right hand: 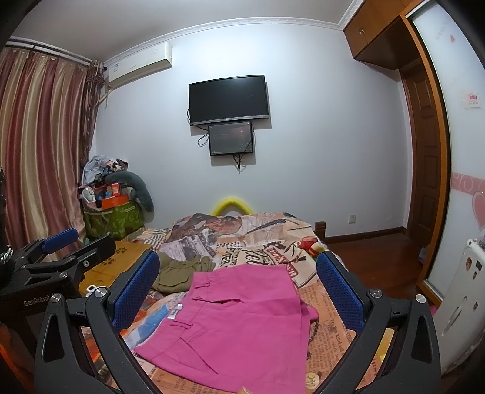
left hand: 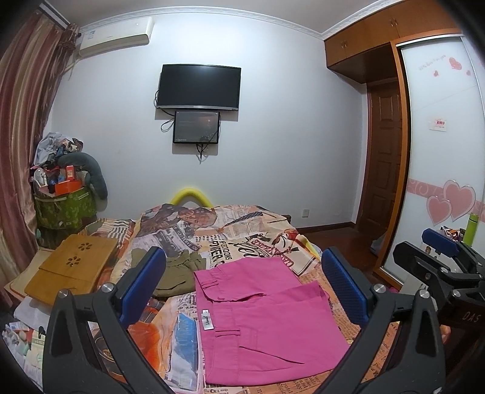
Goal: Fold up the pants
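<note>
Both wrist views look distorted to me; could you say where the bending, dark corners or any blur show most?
Left wrist view: the ceiling moulding bows in an arc, the wardrobe door curves, corners go black; the pink pants stay sharp. Right wrist view: same bowing, the curtain leans inward, black corners, dim flat room light, no strong glare.

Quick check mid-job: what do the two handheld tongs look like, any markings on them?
Both tongs match. The left tongs and right tongs have black, ribbed plastic arms with silver pivot bolts and blue, dimpled pads on the fingers. From the opposite camera, white lettering shows: "GenRobot" on the left body, "DAS" on the right body. A chain bracelet shows at the left wrist.
</note>
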Demonstrator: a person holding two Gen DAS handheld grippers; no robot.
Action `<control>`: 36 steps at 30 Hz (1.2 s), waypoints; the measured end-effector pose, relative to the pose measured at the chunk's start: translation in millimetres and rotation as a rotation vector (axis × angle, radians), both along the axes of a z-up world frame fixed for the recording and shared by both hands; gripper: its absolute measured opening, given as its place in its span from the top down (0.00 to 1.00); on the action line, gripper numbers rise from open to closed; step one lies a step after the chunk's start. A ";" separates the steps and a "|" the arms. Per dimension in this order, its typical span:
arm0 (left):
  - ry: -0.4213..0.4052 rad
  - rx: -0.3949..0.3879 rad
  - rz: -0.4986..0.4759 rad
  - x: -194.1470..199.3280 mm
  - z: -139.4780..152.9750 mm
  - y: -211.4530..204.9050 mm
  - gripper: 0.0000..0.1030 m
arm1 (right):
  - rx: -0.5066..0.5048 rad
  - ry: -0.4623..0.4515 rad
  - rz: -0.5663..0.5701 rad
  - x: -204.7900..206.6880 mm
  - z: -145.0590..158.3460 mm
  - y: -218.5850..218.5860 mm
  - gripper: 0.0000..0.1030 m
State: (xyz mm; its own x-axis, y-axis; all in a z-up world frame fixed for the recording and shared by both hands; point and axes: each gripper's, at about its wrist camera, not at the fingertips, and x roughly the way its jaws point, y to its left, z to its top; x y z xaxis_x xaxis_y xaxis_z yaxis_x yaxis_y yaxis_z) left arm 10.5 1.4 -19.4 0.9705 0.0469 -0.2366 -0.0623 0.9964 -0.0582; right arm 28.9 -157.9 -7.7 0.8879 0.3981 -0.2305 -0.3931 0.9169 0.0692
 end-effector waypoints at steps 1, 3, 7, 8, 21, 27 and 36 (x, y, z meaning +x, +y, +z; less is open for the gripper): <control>-0.001 0.002 0.002 -0.2 -0.5 -0.5 0.00 | -0.001 -0.001 0.000 0.1 0.2 0.0 0.00; -0.003 0.007 0.005 -0.9 -1.7 -1.8 0.00 | 0.000 0.000 -0.001 -0.3 0.1 0.6 0.00; -0.003 0.013 0.006 -2.5 -4.7 -4.4 0.00 | 0.000 0.001 0.000 1.0 0.4 -0.4 0.00; -0.002 0.013 0.004 -2.8 -5.6 -5.1 0.00 | -0.001 0.001 0.002 0.6 0.1 0.1 0.00; 0.002 0.005 0.002 -2.1 2.3 0.2 0.00 | -0.001 0.000 0.000 0.6 0.5 -0.4 0.00; 0.001 0.003 0.003 -0.9 4.6 4.1 0.00 | 0.002 0.000 -0.001 0.3 0.5 -0.1 0.00; 0.004 0.001 0.002 -1.0 4.0 4.7 0.00 | 0.000 0.003 -0.002 -0.4 1.1 0.2 0.00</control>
